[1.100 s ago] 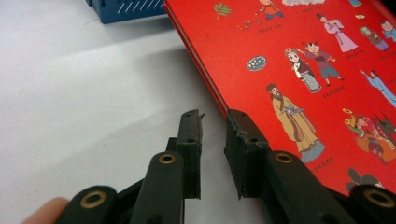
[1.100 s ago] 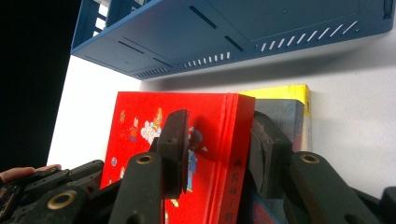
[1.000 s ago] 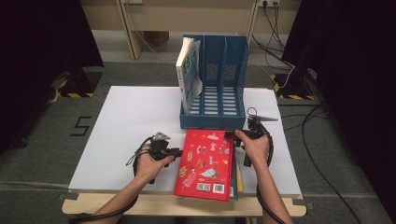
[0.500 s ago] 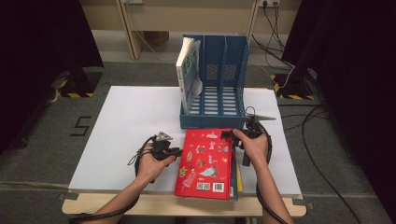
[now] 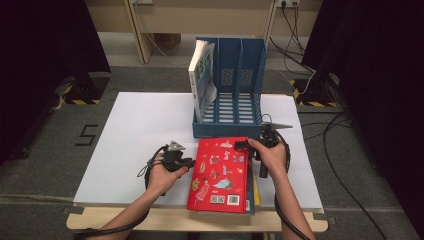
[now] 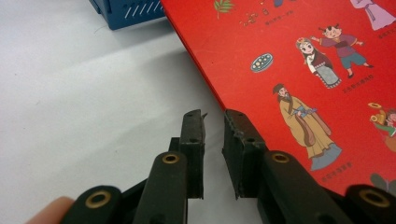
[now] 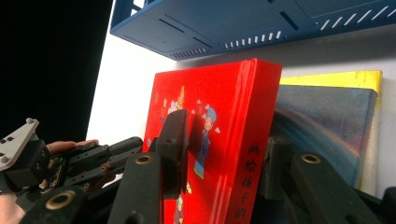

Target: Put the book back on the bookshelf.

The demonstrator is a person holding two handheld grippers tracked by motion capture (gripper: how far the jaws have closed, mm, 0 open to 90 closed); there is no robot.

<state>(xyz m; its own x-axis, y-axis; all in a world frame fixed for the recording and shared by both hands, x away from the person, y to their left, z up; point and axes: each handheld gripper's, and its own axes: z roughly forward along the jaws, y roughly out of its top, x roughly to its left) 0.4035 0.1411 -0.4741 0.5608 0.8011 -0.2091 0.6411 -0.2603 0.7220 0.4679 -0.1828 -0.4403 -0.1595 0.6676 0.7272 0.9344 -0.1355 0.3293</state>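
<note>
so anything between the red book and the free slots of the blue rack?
Nothing visible. The red book lies flat just in front of the blue rack; middle and right slots look empty. A white book leans in the left slot. The right gripper already straddles the spine.

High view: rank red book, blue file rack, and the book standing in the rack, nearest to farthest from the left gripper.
From the left gripper:
1. Red book, flat on the table just to its right.
2. Blue file rack, beyond the red book toward the far edge.
3. Standing book, leaning in the rack's left slot, farther back.
</note>
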